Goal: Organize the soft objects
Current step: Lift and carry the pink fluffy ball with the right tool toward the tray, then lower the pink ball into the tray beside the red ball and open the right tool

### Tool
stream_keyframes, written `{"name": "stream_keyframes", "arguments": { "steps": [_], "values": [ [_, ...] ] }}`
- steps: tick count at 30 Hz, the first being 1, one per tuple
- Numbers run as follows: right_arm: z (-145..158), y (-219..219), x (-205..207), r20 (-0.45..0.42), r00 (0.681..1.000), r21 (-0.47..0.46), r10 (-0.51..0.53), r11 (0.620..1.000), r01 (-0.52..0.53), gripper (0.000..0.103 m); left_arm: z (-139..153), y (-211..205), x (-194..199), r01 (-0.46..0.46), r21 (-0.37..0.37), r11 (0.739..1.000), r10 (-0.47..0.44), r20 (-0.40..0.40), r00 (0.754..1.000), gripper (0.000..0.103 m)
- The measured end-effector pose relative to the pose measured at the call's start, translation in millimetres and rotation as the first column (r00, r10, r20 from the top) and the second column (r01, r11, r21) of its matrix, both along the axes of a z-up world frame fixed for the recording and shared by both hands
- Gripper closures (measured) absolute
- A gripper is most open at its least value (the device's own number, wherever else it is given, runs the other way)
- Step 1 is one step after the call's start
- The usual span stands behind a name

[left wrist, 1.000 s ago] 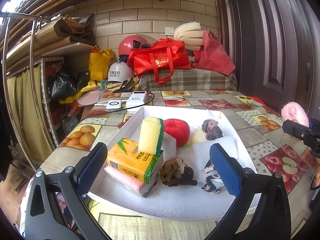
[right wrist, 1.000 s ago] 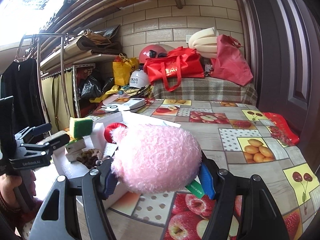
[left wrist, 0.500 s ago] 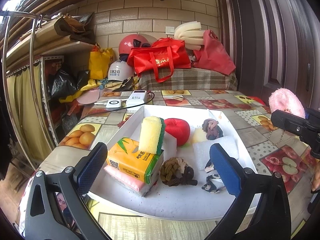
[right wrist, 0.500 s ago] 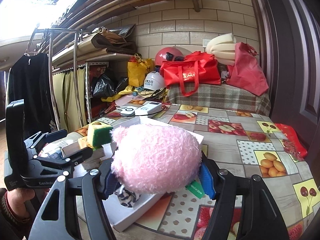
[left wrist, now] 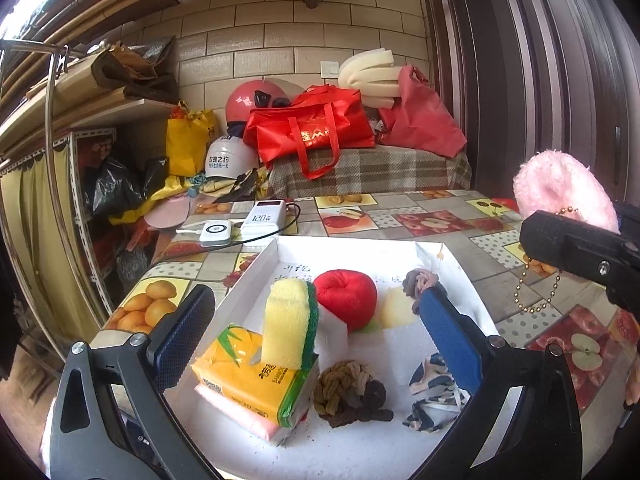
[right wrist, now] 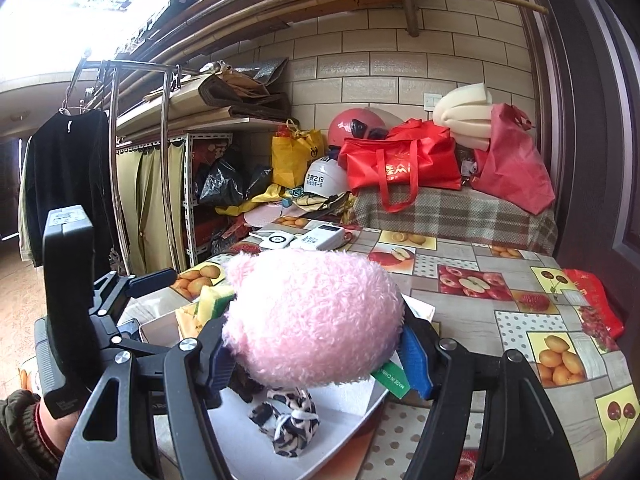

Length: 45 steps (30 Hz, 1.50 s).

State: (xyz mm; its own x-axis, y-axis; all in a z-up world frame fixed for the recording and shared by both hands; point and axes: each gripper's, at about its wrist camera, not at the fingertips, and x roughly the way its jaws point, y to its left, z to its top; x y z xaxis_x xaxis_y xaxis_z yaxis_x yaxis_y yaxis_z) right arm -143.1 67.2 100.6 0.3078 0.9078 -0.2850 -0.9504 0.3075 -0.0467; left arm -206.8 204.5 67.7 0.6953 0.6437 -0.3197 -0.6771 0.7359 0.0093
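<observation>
My right gripper (right wrist: 316,356) is shut on a fluffy pink plush (right wrist: 316,316), its blue pads pressing both sides. It holds the plush above the near right part of the white tray (right wrist: 344,412). In the left wrist view the plush (left wrist: 560,188) hangs at the far right, a gold bead chain dangling under it. My left gripper (left wrist: 316,332) stands open over the tray's (left wrist: 344,240) near edge, gripping nothing. Inside lie a yellow tissue pack (left wrist: 248,376), a yellow-green sponge (left wrist: 288,320), a red plush apple (left wrist: 346,296), a brown braided scrunchie (left wrist: 348,388) and a patterned scrunchie (left wrist: 432,404).
Two white power banks (left wrist: 240,224) with a black cable lie on the fruit-print tablecloth (left wrist: 432,220) behind the tray. Red bags (left wrist: 312,132), helmets and foam pile up on a checked cover at the back. A metal rack and shelves stand on the left, a dark door on the right.
The right gripper has carried the pink plush leftward and up, from beside the tray to over its corner. The left gripper has shifted slightly and stays open.
</observation>
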Motion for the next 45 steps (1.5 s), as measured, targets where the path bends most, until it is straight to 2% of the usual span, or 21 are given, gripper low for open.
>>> {"name": "stream_keyframes", "arguments": {
  "steps": [5, 8, 12, 18, 25, 37, 39, 40, 45],
  "values": [
    [0.4, 14.3, 3.8, -0.024, 1.000, -0.004, -0.007, 1.000, 0.007, 0.034, 13.7, 9.3, 1.2, -0.042, 0.024, 0.999, 0.041, 0.049, 0.998, 0.000],
    [0.3, 19.7, 7.9, -0.043, 0.999, -0.002, -0.016, 1.000, 0.016, 0.033, 15.1, 15.6, -2.9, -0.058, 0.007, 0.998, 0.057, 0.074, 0.996, 0.000],
    [-0.6, 32.4, 12.4, -0.058, 0.998, -0.015, -0.022, 1.000, 0.021, 0.033, 9.4, 21.7, -2.0, -0.061, -0.023, 0.998, 0.061, 0.042, 0.997, 0.000],
    [-4.0, 56.2, 22.2, -0.075, 0.996, -0.046, -0.039, 0.998, 0.036, 0.033, 4.6, 16.0, 6.1, -0.047, 0.000, 0.999, 0.047, -0.004, 0.999, 0.000],
    [-6.8, 72.5, 38.1, -0.117, 0.990, -0.068, -0.075, 0.995, 0.067, 0.033, -1.5, 17.2, 11.9, -0.045, -0.017, 0.999, 0.044, -0.036, 0.998, 0.000],
    [-14.5, 97.9, 50.0, -0.162, 0.983, -0.127, -0.082, 0.990, 0.062, 0.033, -4.6, 19.4, 13.0, -0.045, -0.037, 0.998, 0.044, -0.033, 0.998, 0.000],
    [-16.1, 102.4, 50.5, -0.169, 0.984, -0.147, -0.064, 0.988, 0.039, 0.027, -5.3, 21.1, 13.2, -0.045, -0.048, 0.998, 0.043, -0.033, 0.999, 0.000],
    [-16.5, 103.1, 49.9, -0.164, 0.984, -0.149, -0.063, 0.988, 0.038, 0.019, -6.1, 21.5, 13.7, -0.045, -0.053, 0.998, 0.043, -0.034, 0.998, 0.000],
    [-11.1, 94.8, 42.4, -0.128, 0.990, -0.104, -0.063, 0.993, 0.050, 0.011, -7.3, 22.6, 13.1, -0.051, -0.051, 0.997, 0.049, -0.039, 0.998, 0.000]
  ]
}}
